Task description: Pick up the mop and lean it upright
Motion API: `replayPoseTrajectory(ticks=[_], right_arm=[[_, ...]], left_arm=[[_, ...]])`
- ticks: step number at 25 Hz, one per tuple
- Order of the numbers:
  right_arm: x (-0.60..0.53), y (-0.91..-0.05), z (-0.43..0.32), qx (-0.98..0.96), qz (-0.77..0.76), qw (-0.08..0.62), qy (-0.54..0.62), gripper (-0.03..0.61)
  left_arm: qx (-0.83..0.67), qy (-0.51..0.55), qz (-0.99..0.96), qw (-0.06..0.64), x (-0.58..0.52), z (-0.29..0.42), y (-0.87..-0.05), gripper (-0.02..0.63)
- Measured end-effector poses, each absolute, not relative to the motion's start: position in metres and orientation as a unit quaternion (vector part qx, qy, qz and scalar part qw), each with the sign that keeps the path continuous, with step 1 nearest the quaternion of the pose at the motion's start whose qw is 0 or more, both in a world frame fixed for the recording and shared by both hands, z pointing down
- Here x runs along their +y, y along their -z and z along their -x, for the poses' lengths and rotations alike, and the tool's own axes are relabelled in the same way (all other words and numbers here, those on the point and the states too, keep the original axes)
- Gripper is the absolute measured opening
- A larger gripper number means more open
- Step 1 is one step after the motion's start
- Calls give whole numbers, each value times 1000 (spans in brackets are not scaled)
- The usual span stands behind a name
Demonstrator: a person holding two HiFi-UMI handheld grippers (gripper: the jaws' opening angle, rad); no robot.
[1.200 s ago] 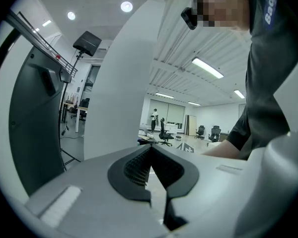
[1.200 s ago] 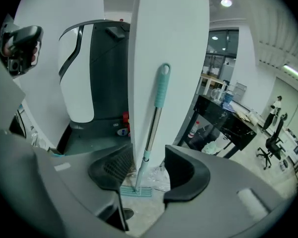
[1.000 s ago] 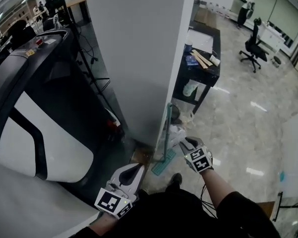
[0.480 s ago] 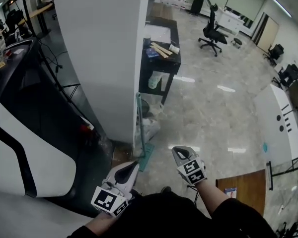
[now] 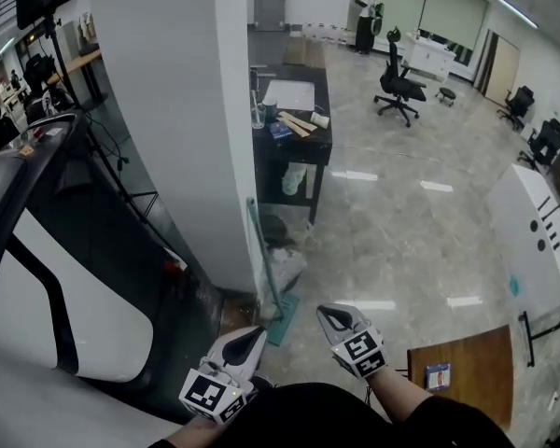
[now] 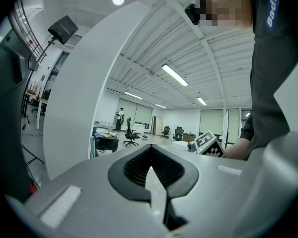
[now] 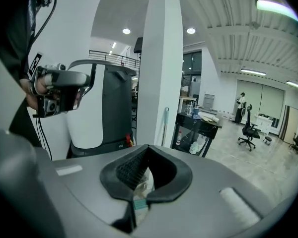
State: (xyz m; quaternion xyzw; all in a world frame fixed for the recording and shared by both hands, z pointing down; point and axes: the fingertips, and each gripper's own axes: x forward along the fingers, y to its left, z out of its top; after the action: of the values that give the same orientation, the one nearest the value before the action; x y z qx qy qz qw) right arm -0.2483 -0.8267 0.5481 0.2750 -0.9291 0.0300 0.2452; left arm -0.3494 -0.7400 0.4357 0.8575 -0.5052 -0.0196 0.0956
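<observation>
Left tongs (image 5: 255, 332) at 7 o'clock, right tongs (image 5: 325, 313) at 5 o'clock, both pressed together with nothing in them. Teal-handled flat mop (image 5: 264, 269) sits just past them at 12 o'clock, clear of both, pad on the floor and handle leaning near upright against the white square pillar (image 5: 187, 110). Further out at 12 to 1 o'clock: cluttered black surface (image 5: 303, 144), then black office chair (image 5: 399, 84).
</observation>
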Motion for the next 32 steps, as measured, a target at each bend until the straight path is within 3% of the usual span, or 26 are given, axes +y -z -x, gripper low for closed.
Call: replayPoseTrajectory(ticks=[17,32], right_arm=[[-734,-561,166,-950,-229,193,-83,3],[-657,-538,138,-921,-332,191,-76,3]], left_arm=[[-553,-46,-824,114,-639,238,-447,18],[-476,-26,-875,88,-579,236,-431,18]])
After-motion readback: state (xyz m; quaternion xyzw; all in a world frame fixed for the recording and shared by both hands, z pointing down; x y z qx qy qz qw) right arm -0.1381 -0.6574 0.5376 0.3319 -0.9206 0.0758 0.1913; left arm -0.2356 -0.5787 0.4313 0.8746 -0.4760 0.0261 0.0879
